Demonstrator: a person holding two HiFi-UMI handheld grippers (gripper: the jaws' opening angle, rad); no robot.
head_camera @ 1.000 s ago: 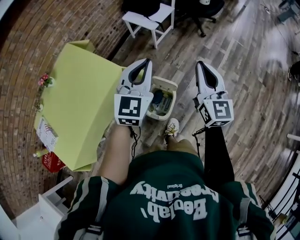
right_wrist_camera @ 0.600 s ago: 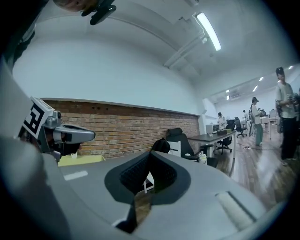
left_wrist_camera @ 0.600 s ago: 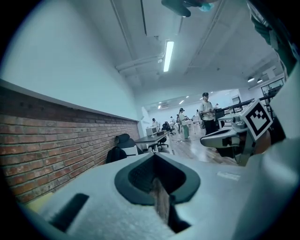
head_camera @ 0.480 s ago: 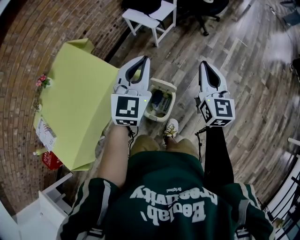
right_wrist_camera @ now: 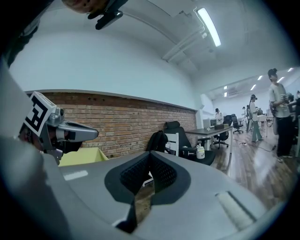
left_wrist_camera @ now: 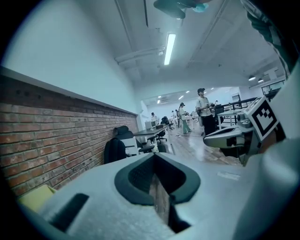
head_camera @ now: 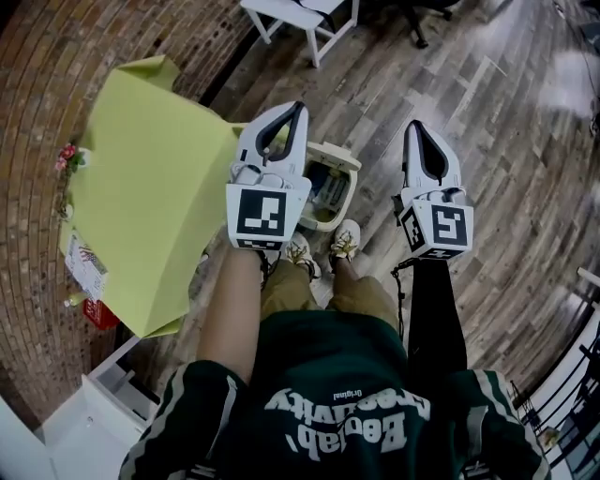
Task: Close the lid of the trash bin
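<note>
In the head view, a cream trash bin (head_camera: 336, 180) stands on the wood floor just ahead of my shoes (head_camera: 345, 239). Its top is open and mixed rubbish shows inside; my left gripper hides its left part. My left gripper (head_camera: 298, 107) hangs in the air above the bin's left side, jaws shut on nothing. My right gripper (head_camera: 413, 125) is held to the right of the bin, apart from it, also shut and empty. Both gripper views look level across the room, with shut jaw tips (left_wrist_camera: 153, 158) (right_wrist_camera: 150, 155), and neither shows the bin.
A yellow-green table (head_camera: 141, 187) stands against the brick wall left of the bin. A white stool (head_camera: 300, 11) and an office chair are farther ahead. White furniture (head_camera: 84, 431) sits at the lower left. People (left_wrist_camera: 202, 110) stand far down the room.
I have stepped closer: the bin now lies nearer my feet and a second shoe shows. Both grippers stay shut and raised, the left now overlapping the bin's left edge.
</note>
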